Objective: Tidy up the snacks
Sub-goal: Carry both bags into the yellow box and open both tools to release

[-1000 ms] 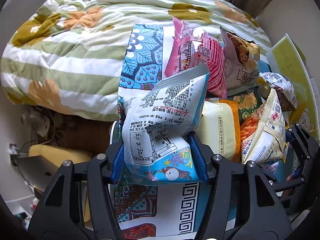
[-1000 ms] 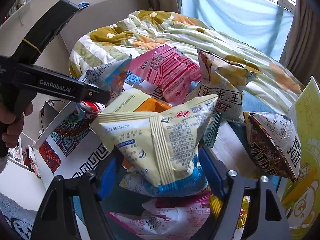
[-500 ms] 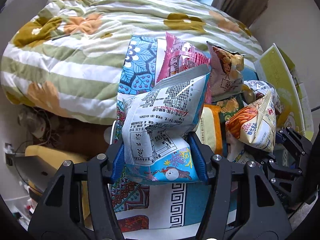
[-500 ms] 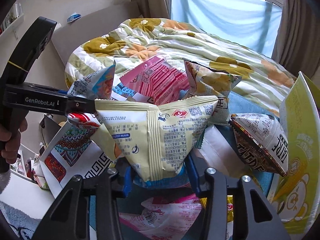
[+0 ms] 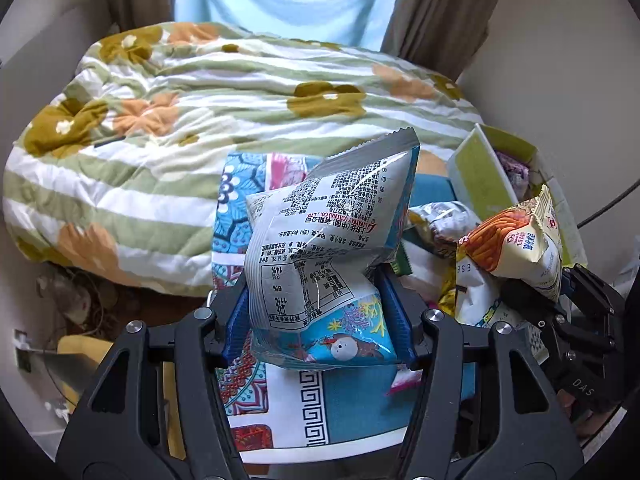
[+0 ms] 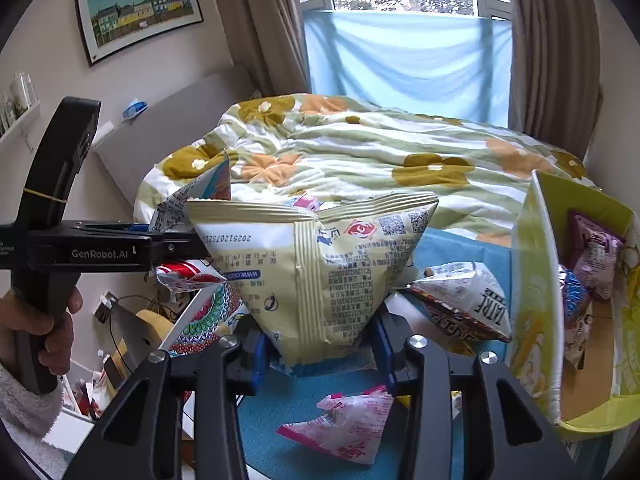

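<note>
My left gripper is shut on a silver and blue snack bag, held up above a patterned box. It shows from the side in the right wrist view. My right gripper is shut on a cream snack bag, also seen at the right of the left wrist view. Below lie a pink packet and a brown and silver bag on a blue surface. A yellow-green box at the right holds several small packets.
A bed with a green striped floral duvet lies behind the snacks. Curtains and a window stand beyond it. Cables and clutter lie on the floor at the left. A framed picture hangs on the wall.
Both grippers have risen with their bags. The pile of snacks has dropped low in both views, and the window and curtains have come into sight.
</note>
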`<action>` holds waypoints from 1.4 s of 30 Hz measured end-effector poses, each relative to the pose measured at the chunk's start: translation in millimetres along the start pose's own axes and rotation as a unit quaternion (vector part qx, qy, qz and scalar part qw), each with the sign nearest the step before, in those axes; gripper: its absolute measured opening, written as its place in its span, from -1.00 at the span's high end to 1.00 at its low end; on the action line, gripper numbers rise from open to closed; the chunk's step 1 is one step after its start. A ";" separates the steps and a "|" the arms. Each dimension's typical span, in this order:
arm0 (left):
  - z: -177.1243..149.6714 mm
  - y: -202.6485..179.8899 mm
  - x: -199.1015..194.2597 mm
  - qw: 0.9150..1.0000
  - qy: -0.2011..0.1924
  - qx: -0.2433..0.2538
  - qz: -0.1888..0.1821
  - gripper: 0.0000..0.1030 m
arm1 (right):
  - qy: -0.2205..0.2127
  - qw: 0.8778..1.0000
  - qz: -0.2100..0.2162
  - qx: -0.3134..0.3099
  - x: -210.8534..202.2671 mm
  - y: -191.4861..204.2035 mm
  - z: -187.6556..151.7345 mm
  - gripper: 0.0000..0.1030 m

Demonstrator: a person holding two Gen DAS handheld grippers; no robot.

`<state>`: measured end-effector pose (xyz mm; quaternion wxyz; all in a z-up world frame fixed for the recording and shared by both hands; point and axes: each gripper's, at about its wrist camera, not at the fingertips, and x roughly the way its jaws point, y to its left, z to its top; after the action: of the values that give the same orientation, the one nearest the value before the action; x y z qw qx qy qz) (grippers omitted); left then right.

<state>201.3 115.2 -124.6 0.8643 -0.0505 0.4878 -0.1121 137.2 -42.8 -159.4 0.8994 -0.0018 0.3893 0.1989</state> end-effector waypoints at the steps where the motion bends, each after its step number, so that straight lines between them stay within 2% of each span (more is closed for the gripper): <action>1: 5.0 -7.9 -4.4 1.000 -0.006 0.008 -0.006 -0.05 | -0.005 1.000 -0.008 0.007 -9.5 -2.6 3.1 0.24; 7: 32.8 -69.7 -18.2 0.997 -0.032 0.050 -0.043 -0.05 | -0.035 0.995 -0.069 0.055 -66.4 -37.4 17.8 0.24; 14: 51.5 -165.9 -13.0 0.992 -0.050 0.088 -0.079 -0.05 | -0.054 0.985 -0.136 0.089 -120.4 -111.5 16.9 0.24; 22: 49.9 -281.9 31.3 0.989 -0.027 0.100 -0.108 -0.05 | -0.038 0.982 -0.150 0.111 -158.2 -202.1 2.7 0.24; 26: 42.6 -327.6 64.1 0.989 -0.003 0.103 -0.104 -0.05 | -0.029 0.982 -0.145 0.117 -166.4 -238.5 -6.7 0.24; 30: 28.7 -362.5 96.6 0.991 0.023 0.107 -0.080 -0.05 | -0.019 0.983 -0.135 0.120 -168.9 -266.5 -11.1 0.24; 37: -1.3 -392.5 135.6 0.991 0.065 0.117 -0.026 -0.07 | 0.005 0.986 -0.108 0.129 -159.8 -304.2 -14.2 0.24; 39: -7.3 -395.5 141.5 0.990 0.070 0.120 -0.002 -0.28 | 0.011 0.986 -0.100 0.133 -155.3 -313.4 -15.9 0.24; 41: -13.0 -396.3 141.1 0.991 0.066 0.120 0.014 -0.97 | 0.015 0.987 -0.090 0.135 -152.2 -320.4 -16.4 0.24; 42: -13.8 -394.6 138.4 0.992 0.060 0.114 0.011 -1.00 | 0.016 0.987 -0.087 0.134 -151.1 -321.6 -16.1 0.24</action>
<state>201.6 -300.9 -169.3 0.8344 0.0602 0.5238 -0.1606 148.2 -395.3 -113.5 0.8991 0.0819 0.4248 0.0662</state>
